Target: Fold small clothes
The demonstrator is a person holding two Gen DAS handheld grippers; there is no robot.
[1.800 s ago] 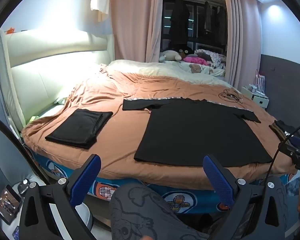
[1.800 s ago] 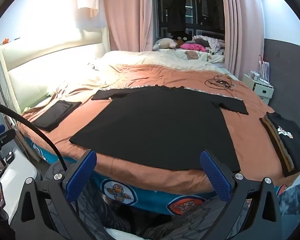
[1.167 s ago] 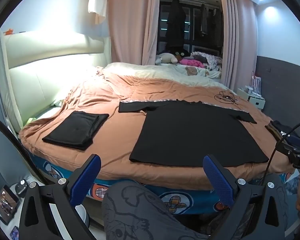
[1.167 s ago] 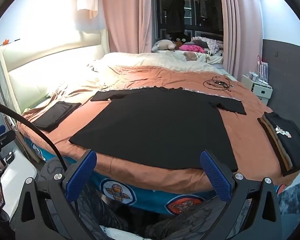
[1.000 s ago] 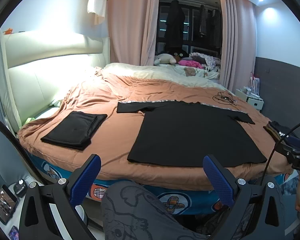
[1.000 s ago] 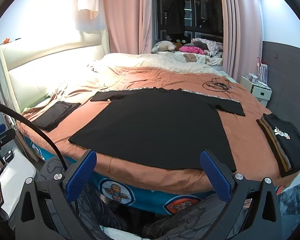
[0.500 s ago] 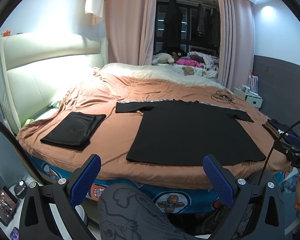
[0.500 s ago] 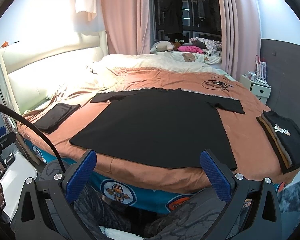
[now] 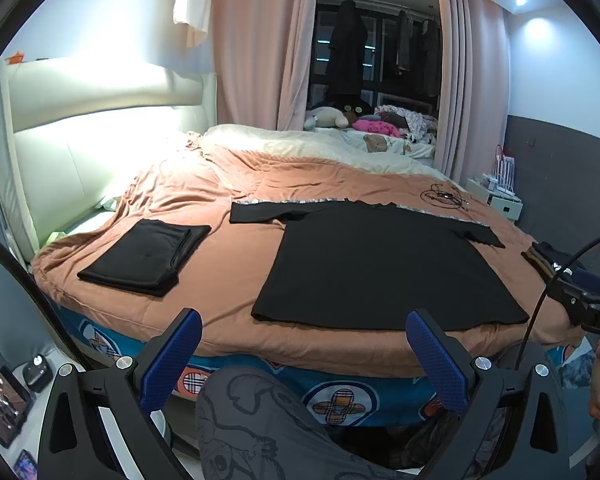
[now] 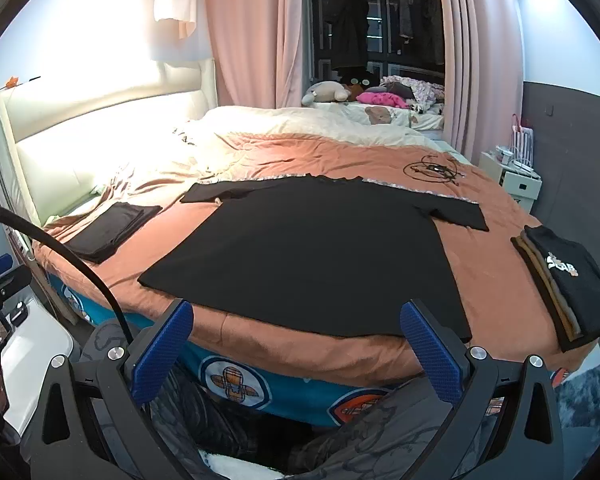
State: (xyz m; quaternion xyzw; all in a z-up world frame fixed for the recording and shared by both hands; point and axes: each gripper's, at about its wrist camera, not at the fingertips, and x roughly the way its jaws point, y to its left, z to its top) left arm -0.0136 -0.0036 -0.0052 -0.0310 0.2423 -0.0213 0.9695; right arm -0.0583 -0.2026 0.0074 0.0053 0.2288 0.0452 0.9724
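My left gripper (image 9: 302, 354) is spread wide and holds nothing, and my right gripper (image 10: 296, 344) is the same, both held short of the bed's near edge above my patterned trouser leg (image 9: 260, 412). Straight ahead of both, the black T-shirt (image 10: 312, 248) lies flat on the orange duvet (image 9: 228, 256), hem toward me, collar and sleeves at the far end, so its long axis runs away from me. I judge each gripper about equally near its own hem corner. No containers here. A folded black garment (image 9: 148, 256) rests well apart to the left; a stack of folded shirts (image 10: 568, 280) sits to the right near the bed edge.
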